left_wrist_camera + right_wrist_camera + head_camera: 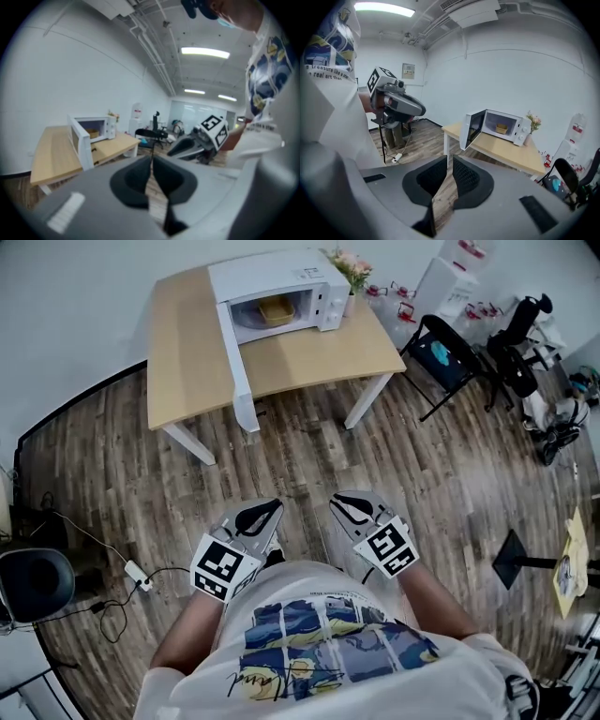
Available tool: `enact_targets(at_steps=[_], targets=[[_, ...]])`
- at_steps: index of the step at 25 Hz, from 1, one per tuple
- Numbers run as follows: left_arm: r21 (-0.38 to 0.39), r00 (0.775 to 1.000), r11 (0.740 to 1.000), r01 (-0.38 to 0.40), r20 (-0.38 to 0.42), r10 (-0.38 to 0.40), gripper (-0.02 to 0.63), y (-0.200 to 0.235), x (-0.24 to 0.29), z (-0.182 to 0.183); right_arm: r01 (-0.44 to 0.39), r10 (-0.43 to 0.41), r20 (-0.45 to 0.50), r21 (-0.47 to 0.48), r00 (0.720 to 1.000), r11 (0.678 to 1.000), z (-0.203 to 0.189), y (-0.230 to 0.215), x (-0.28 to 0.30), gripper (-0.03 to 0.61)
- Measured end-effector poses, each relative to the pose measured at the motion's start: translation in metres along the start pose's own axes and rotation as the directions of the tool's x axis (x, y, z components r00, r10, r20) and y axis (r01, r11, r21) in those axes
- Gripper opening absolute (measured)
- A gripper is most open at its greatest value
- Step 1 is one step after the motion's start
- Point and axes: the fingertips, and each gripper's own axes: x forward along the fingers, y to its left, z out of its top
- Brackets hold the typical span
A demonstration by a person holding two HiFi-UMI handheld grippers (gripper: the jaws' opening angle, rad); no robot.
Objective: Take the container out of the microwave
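Observation:
The white microwave (281, 292) stands at the back of a light wooden table (187, 352) with its door (237, 371) swung wide open. A yellow container (275, 308) sits inside the cavity. The same container shows small in the left gripper view (94, 135) and in the right gripper view (501, 128). Both grippers are held close to the person's body, far from the table, over the wood floor. My left gripper (270, 509) (151, 163) is shut with nothing in it. My right gripper (341, 502) (450, 165) is also shut and holds nothing.
A vase of flowers (351, 270) stands right of the microwave. A black folding chair (441, 357) and other gear sit at the right. A power strip with cables (137, 574) and a black stool (33, 582) lie at the left, a stand base (516, 559) at the right.

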Motion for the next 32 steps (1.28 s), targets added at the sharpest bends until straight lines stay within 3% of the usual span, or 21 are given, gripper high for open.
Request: enact_targets(at_steps=[7, 11, 16, 24, 32], targets=[[0.041, 0.999, 0.999, 0.027, 0.031, -0.028, 0.018, 0.085, 0.005, 0.031, 0.054, -0.057, -0.033, -0.099, 0.998, 0.994, 0.044, -0.070, 0.075, 0.029], [-0.025, 0.999, 1.000, -0.008, 0.044, 0.009, 0.009, 0.124, 0.008, 0.036, 0.048, -0.057, -0.057, -0.159, 0.997, 0.986, 0.059, -0.106, 0.112, 0.029], [-0.159, 0.993, 0.987, 0.015, 0.118, 0.004, 0.008, 0.157, 0.016, 0.061, 0.031, -0.061, -0.100, -0.274, 0.993, 0.961, 0.072, -0.175, 0.158, 0.029], [-0.133, 0.981, 0.979, -0.157, 0.094, 0.171, 0.008, 0.217, 0.063, 0.101, -0.051, -0.015, -0.137, -0.463, 0.990, 0.885, 0.098, -0.296, 0.254, 0.029], [-0.161, 0.948, 0.940, -0.301, 0.058, 0.314, 0.009, 0.255, 0.107, 0.124, -0.108, 0.030, -0.143, -0.575, 0.989, 0.811, 0.120, -0.381, 0.341, 0.049]])
